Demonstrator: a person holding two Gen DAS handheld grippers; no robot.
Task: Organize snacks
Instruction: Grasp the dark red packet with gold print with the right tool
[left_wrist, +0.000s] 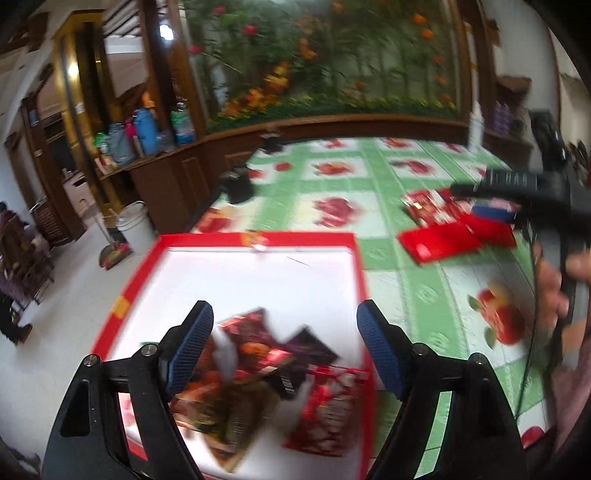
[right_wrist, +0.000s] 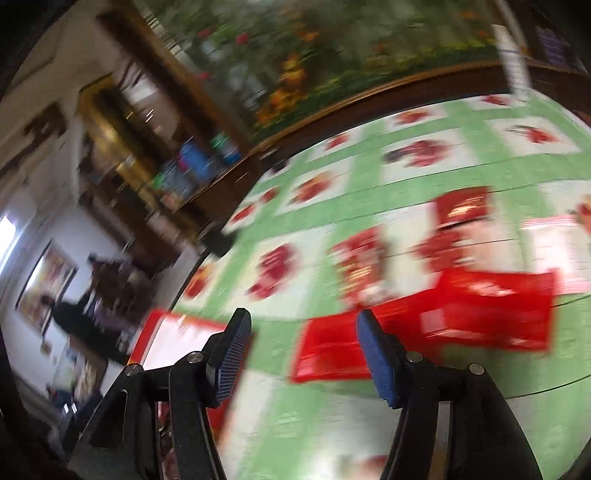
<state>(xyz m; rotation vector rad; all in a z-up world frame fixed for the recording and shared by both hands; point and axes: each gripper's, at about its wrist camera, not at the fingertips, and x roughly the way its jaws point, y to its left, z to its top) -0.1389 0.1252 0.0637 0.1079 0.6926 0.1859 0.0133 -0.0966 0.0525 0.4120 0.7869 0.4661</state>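
showing only leftward: snack packets (left_wrist: 258, 365) inside tray (left_wrist: 258, 238)

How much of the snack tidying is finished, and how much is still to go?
Partly done. Several snack packets already lie in the red-rimmed tray. Nothing is in hand: the left gripper hangs open over the tray, and the right gripper is open too, above a red packet. Left: that packet and a few more red ones on the tablecloth.
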